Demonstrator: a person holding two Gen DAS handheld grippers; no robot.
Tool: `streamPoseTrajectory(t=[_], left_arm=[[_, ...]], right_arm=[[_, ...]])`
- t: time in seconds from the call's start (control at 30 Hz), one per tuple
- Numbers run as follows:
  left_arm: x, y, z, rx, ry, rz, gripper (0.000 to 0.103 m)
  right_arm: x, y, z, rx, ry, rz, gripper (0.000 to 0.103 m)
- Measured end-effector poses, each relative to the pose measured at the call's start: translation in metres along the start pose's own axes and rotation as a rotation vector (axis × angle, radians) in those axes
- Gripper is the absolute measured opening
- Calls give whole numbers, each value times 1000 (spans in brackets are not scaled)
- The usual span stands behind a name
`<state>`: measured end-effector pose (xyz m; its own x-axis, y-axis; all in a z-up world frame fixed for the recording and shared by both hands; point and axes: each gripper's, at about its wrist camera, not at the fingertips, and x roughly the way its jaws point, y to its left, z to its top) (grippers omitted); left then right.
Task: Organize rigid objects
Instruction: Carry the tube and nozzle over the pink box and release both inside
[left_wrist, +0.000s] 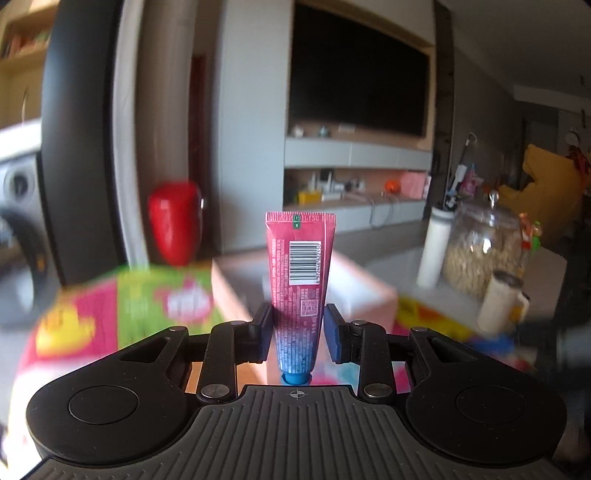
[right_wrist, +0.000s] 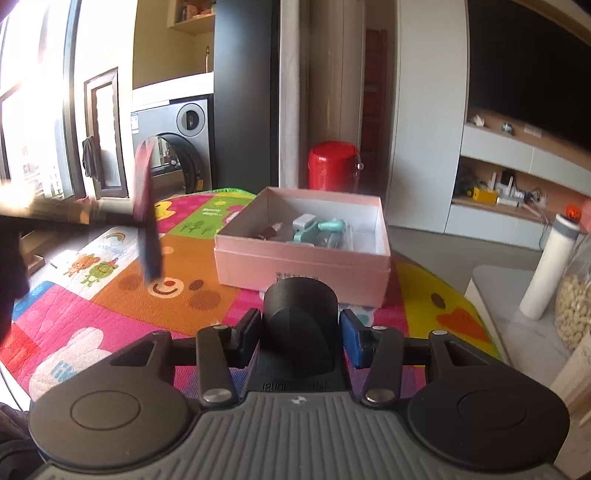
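Right wrist view is showing us how far the work has come: the pink box (right_wrist: 303, 236) is standing open on the colourful play mat (right_wrist: 110, 295), in the middle of the scene and a little far from us, and some small things are already lying inside it. We are seeing a teal object (right_wrist: 321, 230), a small grey piece beside it and a small brown piece to its left; what they are exactly we cannot tell. So we are judging that part of the sorting is done, and two things are remaining in our hands.

Our right gripper (right_wrist: 300, 334) is pressing its jaws against both sides of a black cylinder (right_wrist: 300, 325), which is sitting near us, just in front of the box. On the left of this view a dark blurred shape is hanging over the mat; we are taking it for the tube in our other hand, but the blur is not allowing us to be sure.

In the left wrist view, our left gripper (left_wrist: 297, 332) is pinching a pink tube (left_wrist: 299, 288) with a blue cap (left_wrist: 295, 378). The jaws are nearly together, and the tube is pointing away from us, cap nearest the camera. The box is lying beyond it, blurred. We are thinking both things are to go into the box.
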<state>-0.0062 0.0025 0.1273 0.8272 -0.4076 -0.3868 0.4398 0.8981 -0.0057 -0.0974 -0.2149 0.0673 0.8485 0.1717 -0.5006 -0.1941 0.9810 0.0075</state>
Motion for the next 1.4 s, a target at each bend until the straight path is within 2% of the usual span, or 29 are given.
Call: streamPoseTrajectory(t=[0.1,0.2,0.3,0.4,0.5,0.67,0.8,0.87,0.97,1.0,1.07,1.1,1.2,1.3,1.4], left_arm=[[33,1,38,-11,-5,-8,34],[82,11,61,-114,96,-36,34],[113,20,61,-193,140,-23,29],[119,24,49,-208,152,-7,29],[109,19,32,-179,183,-1,29],[80,-7,1,-4,206,58,29],[63,-22,-18,96,208,76,30],[58,-26,-21,127,194,85,30],[59,-26,-22,128,190,85,33],[60,-24,-22,122,193,88,34],[61,-21,-22,106,197,92,34],[61,-18,-22,92,198,91,34],[62,1,-22,-15,194,61,33],[66,26,-19,-179,175,14,32],[84,43,-14,-283,170,4,32]], right_arm=[[5,-1,-3,1,15,-5,46],[6,-1,-4,-1,21,-7,46],[4,-4,-8,0,21,-23,46],[4,-11,-12,15,32,-38,46],[8,-19,-15,38,54,-47,46],[18,-27,-6,67,76,-47,46],[23,-25,29,20,33,-51,46],[26,-26,62,-2,-19,-56,46],[36,-32,123,32,-97,-16,46],[43,-35,141,53,-108,-3,48],[60,-39,166,76,-98,0,64],[68,-39,170,74,-98,-24,64],[87,-37,154,43,-60,-89,64],[95,-38,110,12,5,-78,64],[100,-37,65,-66,55,-104,64]])
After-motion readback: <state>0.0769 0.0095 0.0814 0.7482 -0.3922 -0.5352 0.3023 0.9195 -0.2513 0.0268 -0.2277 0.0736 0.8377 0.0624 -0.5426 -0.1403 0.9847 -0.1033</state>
